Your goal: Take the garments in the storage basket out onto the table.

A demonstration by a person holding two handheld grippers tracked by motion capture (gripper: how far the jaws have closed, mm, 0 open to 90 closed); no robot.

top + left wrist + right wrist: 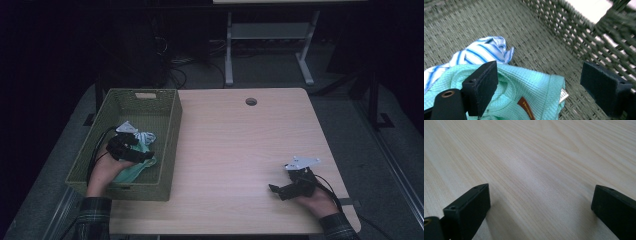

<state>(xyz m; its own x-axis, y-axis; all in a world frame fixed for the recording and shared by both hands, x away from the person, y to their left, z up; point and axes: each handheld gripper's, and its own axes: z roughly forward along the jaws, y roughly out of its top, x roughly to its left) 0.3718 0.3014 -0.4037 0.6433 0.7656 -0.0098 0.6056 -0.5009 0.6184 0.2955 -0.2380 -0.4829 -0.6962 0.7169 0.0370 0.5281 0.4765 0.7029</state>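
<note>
Left gripper [131, 150] sits inside the basket [170, 145] at bench's [240, 150] 9 o'clock, fingers [482, 86] spread wide, gripping nothing. Mint cloth [531, 85] lies on basket floor under them, w/ one finger just over it. Striped cloth [481, 51] at mint cloth's 11 o'clock, touching it. Right gripper [282, 190] rests low on bench at 5 o'clock, fingers [470, 208] released, bare wood btw them.

I see a mint-green waffle-textured cloth [524, 87] with a brown label, a white cloth with blue stripes [480, 51], an olive-green woven basket [170, 135], and a pale wood-grain table [536, 157].
</note>
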